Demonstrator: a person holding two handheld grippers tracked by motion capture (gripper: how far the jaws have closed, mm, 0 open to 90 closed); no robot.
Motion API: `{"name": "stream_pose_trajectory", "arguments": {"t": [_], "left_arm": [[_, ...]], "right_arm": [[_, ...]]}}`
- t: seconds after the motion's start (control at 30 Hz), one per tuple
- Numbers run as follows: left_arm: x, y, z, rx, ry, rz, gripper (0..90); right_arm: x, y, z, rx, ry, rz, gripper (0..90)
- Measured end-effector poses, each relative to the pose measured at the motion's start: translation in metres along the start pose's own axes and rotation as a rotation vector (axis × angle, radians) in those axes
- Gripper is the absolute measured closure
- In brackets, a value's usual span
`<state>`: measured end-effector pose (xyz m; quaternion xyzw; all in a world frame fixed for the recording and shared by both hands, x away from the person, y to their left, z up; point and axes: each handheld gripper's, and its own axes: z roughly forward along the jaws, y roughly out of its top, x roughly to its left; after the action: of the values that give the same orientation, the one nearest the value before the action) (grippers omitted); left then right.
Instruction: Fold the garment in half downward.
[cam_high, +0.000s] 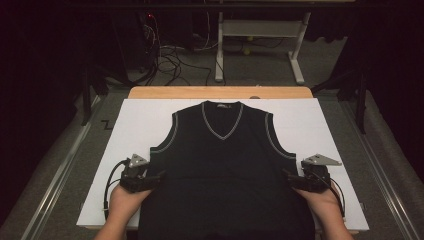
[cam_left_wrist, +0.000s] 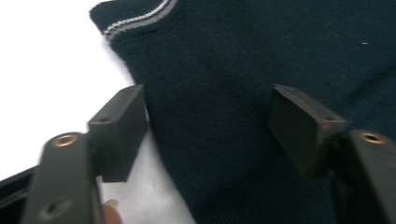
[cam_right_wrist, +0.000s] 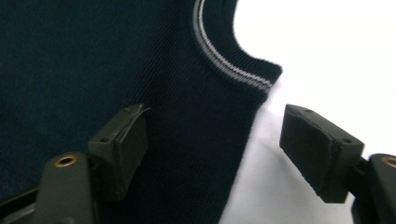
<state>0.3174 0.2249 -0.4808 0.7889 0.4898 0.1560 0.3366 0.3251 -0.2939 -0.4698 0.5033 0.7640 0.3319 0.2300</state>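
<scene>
The left gripper (cam_high: 159, 175) sits at the left side seam of the vest (cam_high: 225, 165), just below the armhole, with its jaws spread wide. In the left gripper view (cam_left_wrist: 208, 123) one jaw is over the white board (cam_left_wrist: 51, 70) and the other over dark knit, so the vest's edge runs between them, not yet pinched. The right gripper (cam_high: 289, 176) mirrors it at the right seam, jaws likewise apart; in the right gripper view (cam_right_wrist: 212, 149) the edge below the striped armhole (cam_right_wrist: 224, 65) lies between the pads, one over cloth and one over board.

The vest lies flat and face up in the middle of the board (cam_high: 135, 120), its V-neck at the far end and its hem hanging off the near edge between the person's hands (cam_high: 125, 200).

Judging from this, both sides are about to be gripped, probably for a fold or lift. The risks:

- A jaw riding above the cloth may close on the top layer alone, so front and back part when lifted.
- The lower jaw could push the edge inward instead of sliding under, bunching the knit.
- If one side catches and the other misses, the vest will skew or drag.
- The overhanging hem may pull the whole piece towards the person.
</scene>
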Motion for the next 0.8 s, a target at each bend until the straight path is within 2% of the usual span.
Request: {"name": "stream_pose_trajectory", "arguments": {"t": [0.1, 0.2, 0.23, 0.27, 0.3, 0.33, 0.43, 0.47, 0.5, 0.67, 0.8], "left_arm": [[0.0002, -0.0005, -0.0005, -0.003, -0.008, -0.004, 31.0], [0.0014, -0.0016, -0.0017, -0.010, -0.012, -0.014, 37.5], [0.0015, -0.0020, -0.0019, -0.011, -0.016, -0.014, 42.3], [0.0012, -0.0025, -0.0021, -0.013, -0.017, -0.013, 42.3], [0.0010, -0.0028, -0.0024, -0.014, -0.019, -0.011, 46.8], [0.0009, -0.0031, -0.0027, -0.016, -0.026, -0.011, 46.8], [0.0023, -0.0044, -0.0042, -0.021, -0.044, -0.022, 57.2], [0.0027, -0.0049, -0.0046, -0.023, -0.045, -0.026, 63.8], [0.0031, -0.0052, -0.0049, -0.024, -0.047, -0.030, 66.7], [0.0056, -0.0056, -0.0050, -0.026, -0.067, -0.051, 70.1], [0.0051, -0.0059, -0.0052, -0.029, -0.069, -0.044, 77.3]], "right_arm": [[0.0022, 0.0003, 0.0014, 0.018, -0.003, -0.019, 29.0], [0.0050, 0.0005, 0.0018, 0.022, 0.013, -0.021, 37.0], [0.0057, 0.0003, 0.0016, 0.018, 0.029, -0.026, 43.6], [0.0057, 0.0003, 0.0016, 0.018, 0.029, -0.026, 43.6], [0.0055, 0.0003, 0.0012, 0.016, 0.033, -0.028, 50.8], [0.0055, 0.0003, 0.0012, 0.016, 0.033, -0.028, 50.8], [0.0052, -0.0003, 0.0003, 0.012, 0.045, -0.027, 60.5], [0.0046, -0.0006, -0.0002, 0.010, 0.055, -0.032, 67.3], [0.0040, -0.0008, -0.0004, 0.009, 0.061, -0.033, 70.8], [0.0030, -0.0014, -0.0007, 0.006, 0.079, -0.030, 79.3], [0.0050, -0.0013, -0.0013, 0.007, 0.078, -0.044, 83.4]]}}
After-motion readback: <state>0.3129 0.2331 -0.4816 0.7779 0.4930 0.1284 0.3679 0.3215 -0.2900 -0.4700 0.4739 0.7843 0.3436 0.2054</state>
